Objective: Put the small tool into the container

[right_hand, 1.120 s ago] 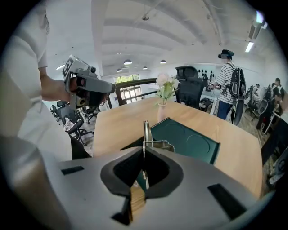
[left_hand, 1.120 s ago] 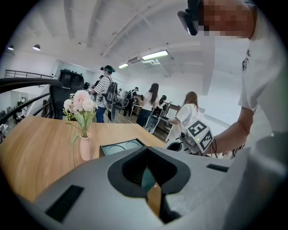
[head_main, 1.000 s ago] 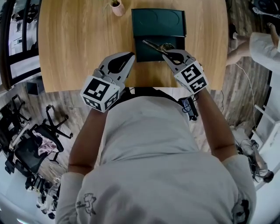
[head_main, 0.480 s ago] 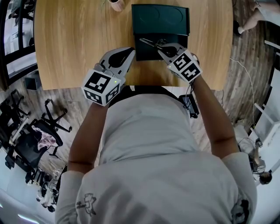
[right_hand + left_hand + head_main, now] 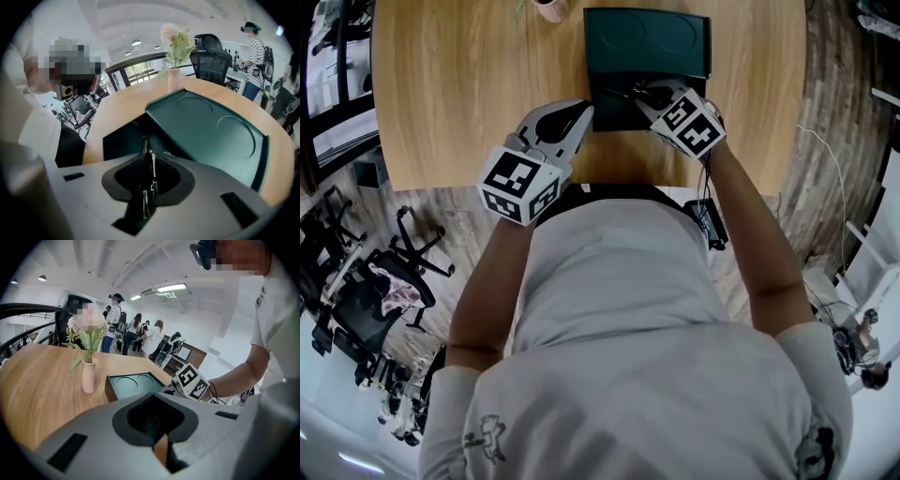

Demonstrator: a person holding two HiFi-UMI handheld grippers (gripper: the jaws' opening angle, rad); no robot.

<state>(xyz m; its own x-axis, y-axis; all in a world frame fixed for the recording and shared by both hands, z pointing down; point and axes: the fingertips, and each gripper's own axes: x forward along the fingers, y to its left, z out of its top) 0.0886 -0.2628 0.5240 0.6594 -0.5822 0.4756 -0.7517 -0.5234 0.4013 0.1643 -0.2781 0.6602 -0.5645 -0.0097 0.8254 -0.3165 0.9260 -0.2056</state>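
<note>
Small tool (image 5: 151,171), a slim metal piece, stands between the fingers of the right gripper (image 5: 645,94), tip aimed down into the open container (image 5: 605,114). Those fingers have just been easing apart, so the pads look to be off it now, with the tool loose in the gap. This is the drop, I reckon: the piece sits right over the dark box half, and the lid (image 5: 647,37) lies open on the far side. The next move calls for a wider opening so it falls clear inside, then a lift out without snagging it. Left gripper (image 5: 581,112) hovers just left of the container above the counter (image 5: 459,84), fingers a narrow slit apart, nothing in them.
</note>
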